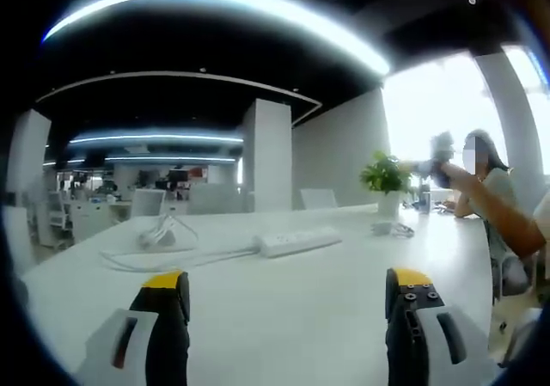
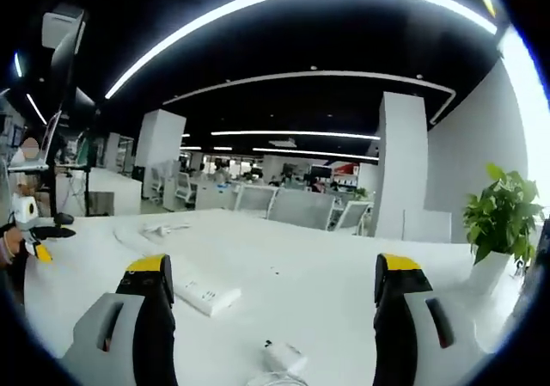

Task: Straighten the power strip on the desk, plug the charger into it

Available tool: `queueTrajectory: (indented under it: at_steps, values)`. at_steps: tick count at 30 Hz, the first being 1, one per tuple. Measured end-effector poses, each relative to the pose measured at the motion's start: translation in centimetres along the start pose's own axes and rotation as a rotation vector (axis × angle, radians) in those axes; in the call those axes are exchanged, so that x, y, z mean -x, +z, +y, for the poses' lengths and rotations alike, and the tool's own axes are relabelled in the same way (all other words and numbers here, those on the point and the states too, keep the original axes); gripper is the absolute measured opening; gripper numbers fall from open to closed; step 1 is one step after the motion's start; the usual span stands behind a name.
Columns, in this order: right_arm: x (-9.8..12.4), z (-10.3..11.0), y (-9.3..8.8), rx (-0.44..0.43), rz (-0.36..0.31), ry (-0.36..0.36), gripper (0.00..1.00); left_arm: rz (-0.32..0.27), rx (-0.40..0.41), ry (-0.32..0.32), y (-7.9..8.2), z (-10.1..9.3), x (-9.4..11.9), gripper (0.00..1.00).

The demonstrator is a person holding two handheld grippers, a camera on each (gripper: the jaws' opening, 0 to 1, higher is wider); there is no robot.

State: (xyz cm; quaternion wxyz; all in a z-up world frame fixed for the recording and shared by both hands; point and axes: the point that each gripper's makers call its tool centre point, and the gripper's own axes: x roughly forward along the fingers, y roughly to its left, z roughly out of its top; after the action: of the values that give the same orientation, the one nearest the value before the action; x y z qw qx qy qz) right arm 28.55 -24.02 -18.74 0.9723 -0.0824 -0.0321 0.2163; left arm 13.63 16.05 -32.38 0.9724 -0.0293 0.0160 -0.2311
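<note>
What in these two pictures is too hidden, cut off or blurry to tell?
- White power strip, right gripper view: near end behind the right gripper's jaw.
- Its sockets, left gripper view: too small to make out.
- Small white charger, right gripper view: cut off by the bottom edge.
- White cable bundle, left gripper view: blurred.

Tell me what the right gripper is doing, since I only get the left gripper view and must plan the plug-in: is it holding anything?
Observer: No. The right gripper is open and empty, over the desk.
Operator: Is the charger near it?
Observer: A small white block, likely the charger, lies on the desk just ahead, between its jaws.
Operator: And the strip?
Observer: The strip lies flat by its left jaw, one end hidden behind that jaw.
</note>
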Motion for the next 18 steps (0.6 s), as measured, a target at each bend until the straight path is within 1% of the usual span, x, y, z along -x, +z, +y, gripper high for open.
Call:
queueTrajectory:
  at_steps: [3, 6, 9, 13, 18]
  values:
    - [-0.3, -0.7, -0.6, 0.009, 0.010, -0.021, 0.97, 0.000, 0.001, -0.005, -0.1, -0.2, -0.1, 0.97]
    - [-0.7, -1.0, -1.2, -0.004, 0.017, -0.017, 0.97, 0.002, 0.004, -0.008, -0.2, -0.3, -0.2, 0.97]
    - [-0.9, -1.2, -1.8, -0.011, 0.013, -0.024, 0.97, 0.007, 0.005, -0.009, -0.4, -0.3, -0.2, 0.97]
    - [-1.3, -1.4, -2.4, -0.046, 0.005, -0.025, 0.97, 0.012, 0.008, -0.004, -0.6, -0.2, -0.2, 0.97]
    - [-1.8, -2.0, -3.2, -0.058, -0.003, -0.032, 0.98, 0.013, 0.007, -0.005, -0.7, -0.3, -0.2, 0.97]
